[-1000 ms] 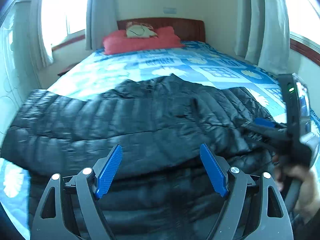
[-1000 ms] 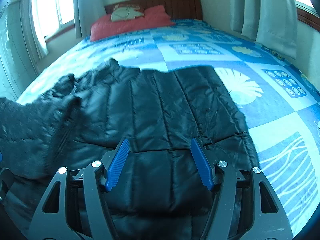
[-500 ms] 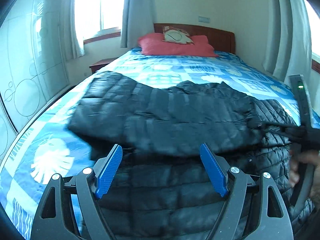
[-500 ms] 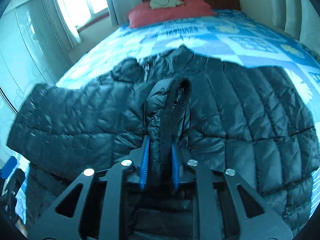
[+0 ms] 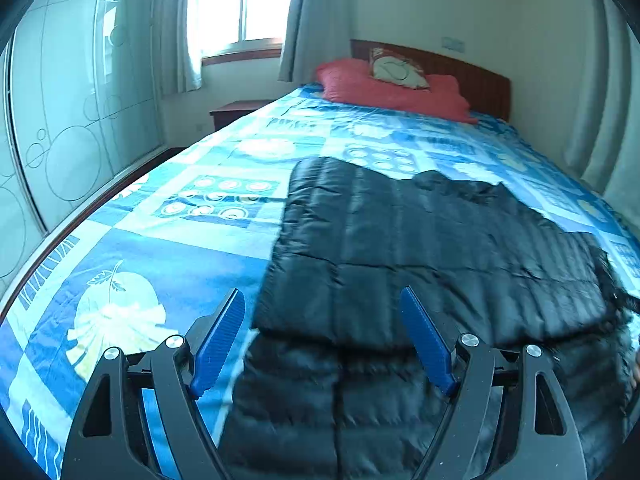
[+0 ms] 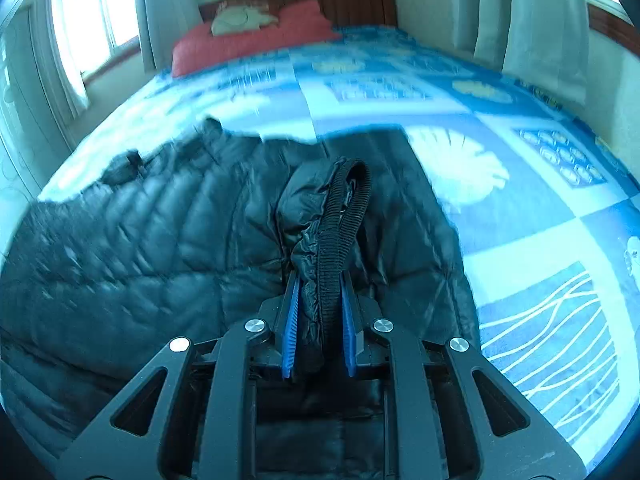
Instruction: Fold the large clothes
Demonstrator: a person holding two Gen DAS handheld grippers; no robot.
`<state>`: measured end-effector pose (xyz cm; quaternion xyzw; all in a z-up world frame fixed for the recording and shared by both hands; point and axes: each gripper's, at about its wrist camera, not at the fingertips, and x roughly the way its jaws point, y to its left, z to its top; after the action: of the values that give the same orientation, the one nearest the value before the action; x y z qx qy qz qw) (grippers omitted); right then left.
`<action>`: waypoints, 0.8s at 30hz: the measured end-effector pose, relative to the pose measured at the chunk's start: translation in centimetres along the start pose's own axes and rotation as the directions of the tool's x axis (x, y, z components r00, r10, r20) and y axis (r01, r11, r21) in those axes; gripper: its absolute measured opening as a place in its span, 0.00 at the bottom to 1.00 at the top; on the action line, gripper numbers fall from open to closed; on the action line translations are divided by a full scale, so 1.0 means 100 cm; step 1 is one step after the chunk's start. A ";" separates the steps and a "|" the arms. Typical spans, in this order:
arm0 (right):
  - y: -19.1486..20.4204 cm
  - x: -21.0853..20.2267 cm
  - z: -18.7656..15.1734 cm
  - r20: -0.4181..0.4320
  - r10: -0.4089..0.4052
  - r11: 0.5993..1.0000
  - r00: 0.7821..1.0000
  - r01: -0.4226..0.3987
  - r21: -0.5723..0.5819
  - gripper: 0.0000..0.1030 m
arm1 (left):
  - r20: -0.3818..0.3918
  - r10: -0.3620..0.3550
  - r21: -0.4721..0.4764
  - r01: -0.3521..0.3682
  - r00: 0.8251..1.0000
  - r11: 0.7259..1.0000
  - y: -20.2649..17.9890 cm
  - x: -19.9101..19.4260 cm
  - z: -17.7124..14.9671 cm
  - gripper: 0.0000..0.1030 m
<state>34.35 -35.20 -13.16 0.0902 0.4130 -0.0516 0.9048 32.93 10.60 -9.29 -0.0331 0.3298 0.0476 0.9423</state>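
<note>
A black quilted puffer jacket (image 5: 420, 248) lies on the blue patterned bedspread (image 5: 168, 248), one sleeve folded across its body. My left gripper (image 5: 322, 338) is open and empty, hovering over the jacket's near left edge. My right gripper (image 6: 318, 312) is shut on the sleeve's ribbed cuff (image 6: 344, 216), which stands up between the blue pads above the jacket (image 6: 152, 248). The view there is blurred by motion.
Red pillows (image 5: 384, 90) and a wooden headboard (image 5: 480, 80) are at the far end of the bed. A wardrobe with glass doors (image 5: 60, 120) and a nightstand (image 5: 236, 110) stand on the left. Curtains (image 6: 536, 20) hang on the right.
The right gripper closed on the sleeve cuff and carried the sleeve over the jacket body to the right. The left gripper stayed open and swung its view leftward.
</note>
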 end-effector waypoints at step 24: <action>0.052 0.001 0.018 -0.012 0.085 0.994 0.996 -0.086 -0.066 0.51 | -0.090 0.097 0.212 -0.076 0.991 0.974 -0.028 0.053 0.021 0.76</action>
<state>36.58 -30.47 -11.47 0.0779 0.4144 0.0013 0.9067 38.71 8.41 -10.88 0.0779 0.3809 0.0523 0.9199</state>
